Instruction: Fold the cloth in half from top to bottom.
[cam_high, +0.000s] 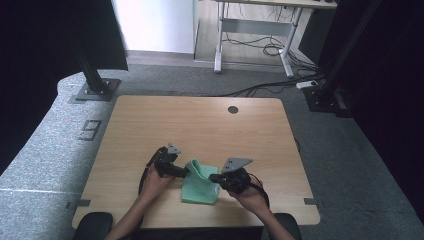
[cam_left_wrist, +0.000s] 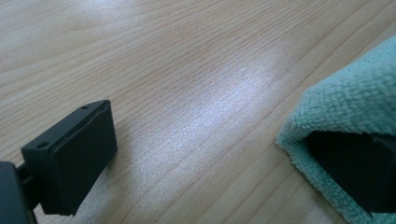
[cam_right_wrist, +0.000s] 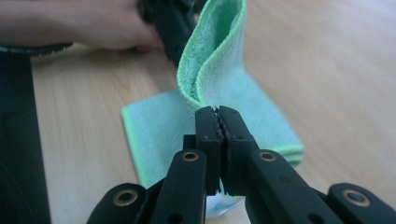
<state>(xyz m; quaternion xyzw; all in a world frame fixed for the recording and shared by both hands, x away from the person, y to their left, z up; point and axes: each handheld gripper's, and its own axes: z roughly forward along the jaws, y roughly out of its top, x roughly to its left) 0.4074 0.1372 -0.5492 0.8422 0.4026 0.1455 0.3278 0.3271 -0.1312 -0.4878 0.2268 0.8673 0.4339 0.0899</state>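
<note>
A green microfibre cloth (cam_high: 200, 186) lies folded on the wooden table (cam_high: 200, 125) near its front edge. One layer of it is lifted into an upright fold (cam_right_wrist: 215, 60). My right gripper (cam_right_wrist: 217, 109) comes in from the right (cam_high: 213, 177), and its jaws are shut on the low end of that fold. My left gripper (cam_high: 186, 171) is at the cloth's left side. Its jaws stand wide apart (cam_left_wrist: 224, 140): the left one is bare over the wood and the other is tucked inside the cloth (cam_left_wrist: 355, 102). The left gripper (cam_right_wrist: 170, 23) holds up the fold's far end.
The table's far half is bare wood with a round cable hole (cam_high: 233, 109). Beyond it are grey carpet, a black post on a base plate (cam_high: 92, 80), a desk frame (cam_high: 252, 30) and cables (cam_high: 270, 87). Both forearms enter from the front edge.
</note>
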